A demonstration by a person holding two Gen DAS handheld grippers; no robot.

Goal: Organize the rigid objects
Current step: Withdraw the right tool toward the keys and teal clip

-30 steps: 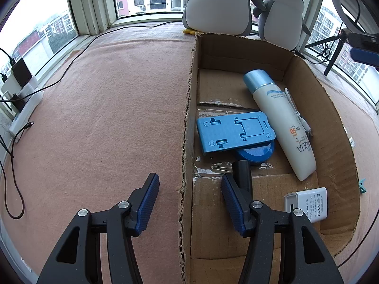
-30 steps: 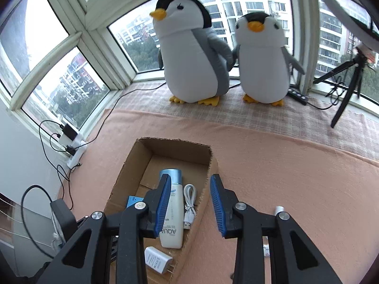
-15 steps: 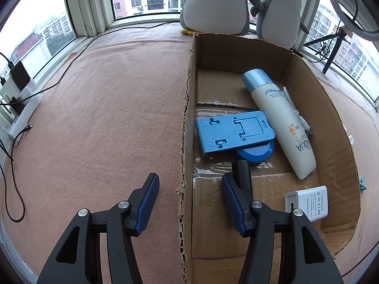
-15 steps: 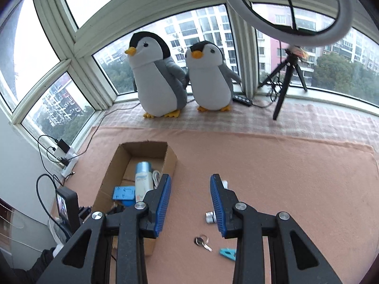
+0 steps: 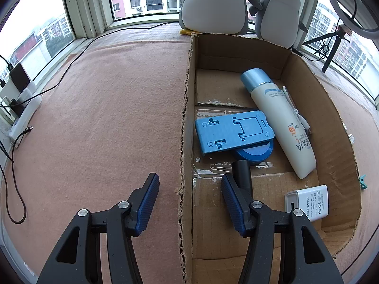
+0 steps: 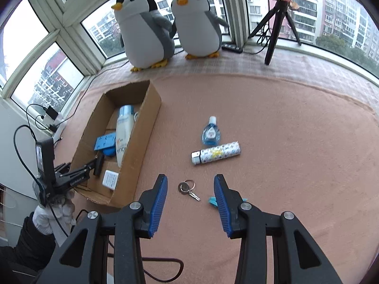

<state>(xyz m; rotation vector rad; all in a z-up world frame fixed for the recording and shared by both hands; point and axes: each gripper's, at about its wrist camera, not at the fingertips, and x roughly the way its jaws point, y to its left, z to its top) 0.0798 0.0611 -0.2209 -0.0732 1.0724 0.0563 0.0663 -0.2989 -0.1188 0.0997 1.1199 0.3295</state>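
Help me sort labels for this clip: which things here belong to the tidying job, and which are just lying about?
Job: cardboard box, sunscreen bottle, blue stand, white adapter; still on the mat: key, patterned tube, small blue bottle, teal clip.

Lying about: plush penguins, tripod, power strip.

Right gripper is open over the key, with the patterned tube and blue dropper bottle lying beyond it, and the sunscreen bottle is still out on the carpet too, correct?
Not quite. The sunscreen bottle already lies inside the cardboard box, as the right wrist view shows. The rest holds: the right gripper is open over the key, with the patterned tube and blue dropper bottle beyond it on the carpet.
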